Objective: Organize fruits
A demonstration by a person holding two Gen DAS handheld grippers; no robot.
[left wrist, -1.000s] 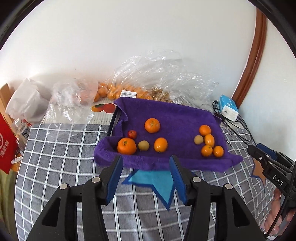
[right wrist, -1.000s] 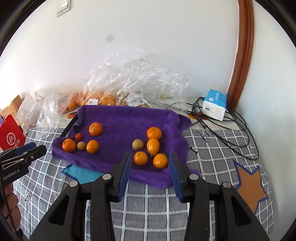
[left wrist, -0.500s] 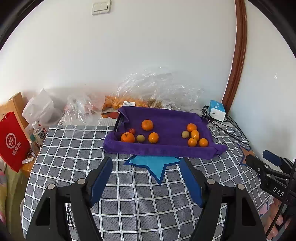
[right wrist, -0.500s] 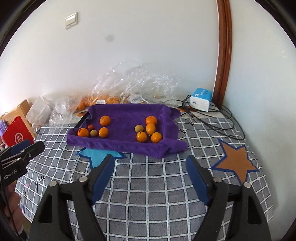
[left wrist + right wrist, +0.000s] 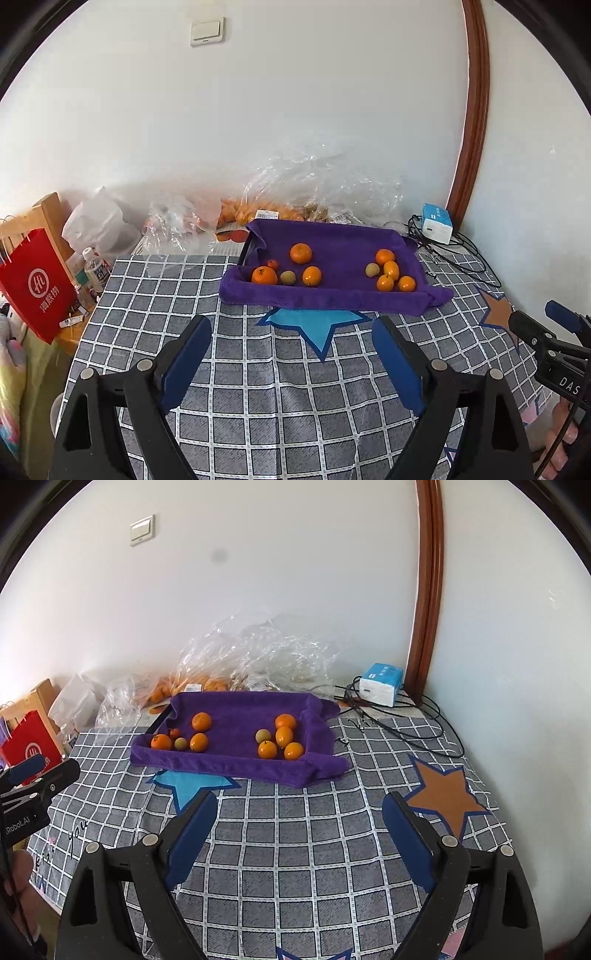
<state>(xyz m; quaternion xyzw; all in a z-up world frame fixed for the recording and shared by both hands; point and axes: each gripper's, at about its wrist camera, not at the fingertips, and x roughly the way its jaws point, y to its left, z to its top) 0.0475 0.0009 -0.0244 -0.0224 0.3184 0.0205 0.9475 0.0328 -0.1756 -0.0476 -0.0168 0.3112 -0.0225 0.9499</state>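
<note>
Now both grippers, left (image 5: 291, 354) and right (image 5: 300, 829), hang empty short of the purple towel (image 5: 332, 254), jaws opening, ready for fruit.

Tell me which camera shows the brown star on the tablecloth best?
The right wrist view: the whole brown star lies clear beyond its claw. The left wrist view catches only part of the star at the edge, cut off by the other claw.

A fluffy, matt purple towel (image 5: 332, 240) lines the tray at mid-frame, and smooth, slightly glossy oranges (image 5: 300, 253) lie on it. The checked tablecloth (image 5: 258, 387) below is matt woven cloth. Behind, crinkled clear plastic bags (image 5: 325, 184) shine, a red paper bag (image 5: 37, 288) stands at left, and glossy brown wood trim (image 5: 474, 110) runs up the upper right.
</note>
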